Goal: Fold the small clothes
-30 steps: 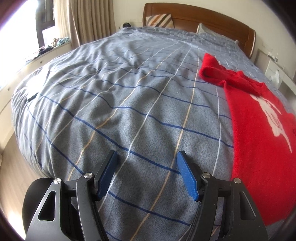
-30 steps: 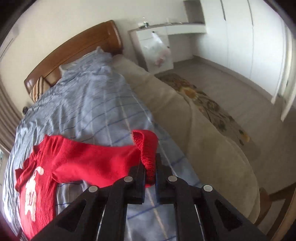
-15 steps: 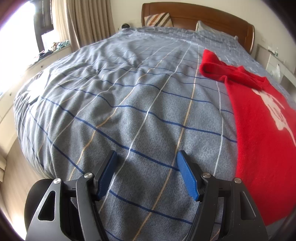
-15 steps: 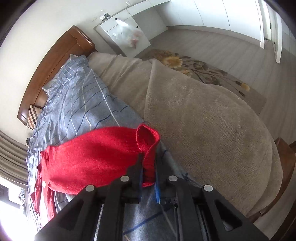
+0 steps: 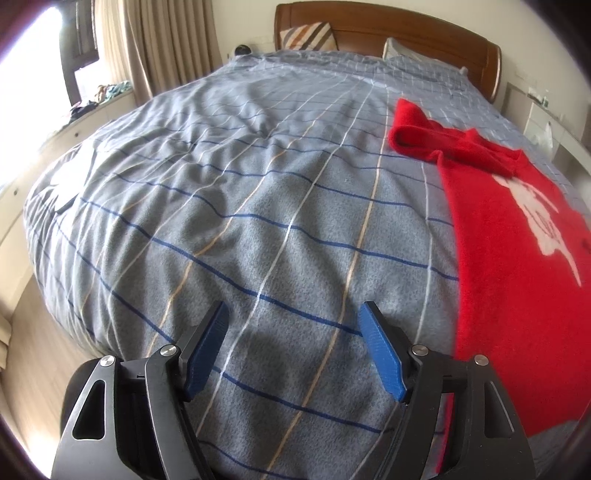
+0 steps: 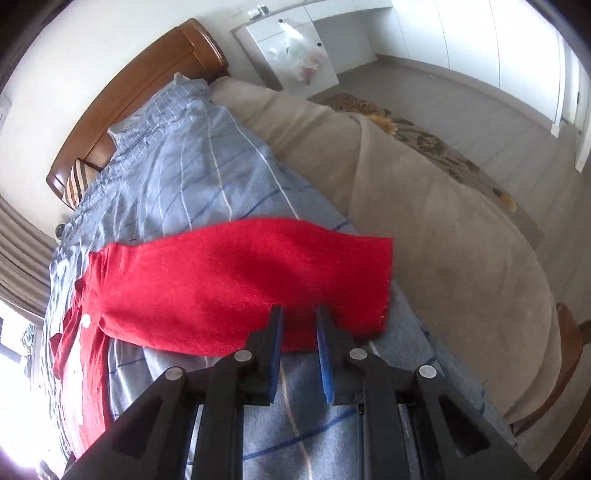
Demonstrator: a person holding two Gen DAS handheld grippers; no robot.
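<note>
A red sweater point(image 5: 517, 236) with a white print lies on the grey checked bedcover point(image 5: 258, 206), at the right of the left wrist view. Its far sleeve point(image 5: 417, 129) lies bunched toward the headboard. My left gripper point(image 5: 293, 347) is open and empty, low over the cover to the left of the sweater. In the right wrist view the other sleeve point(image 6: 243, 280) lies spread flat across the cover. My right gripper point(image 6: 298, 325) is slightly open just over the sleeve's near edge, holding nothing.
A beige blanket point(image 6: 424, 206) covers the bed's right side. A wooden headboard point(image 5: 388, 33) and striped pillow point(image 5: 306, 35) stand at the far end. A white cabinet point(image 6: 291, 51) and patterned rug point(image 6: 443, 155) lie beyond the bed. Curtains point(image 5: 162, 44) hang at left.
My right gripper has opened and let go of the sleeve cuff, and the sleeve now lies flat on the cover. My left gripper has stayed open, shifting only slightly.
</note>
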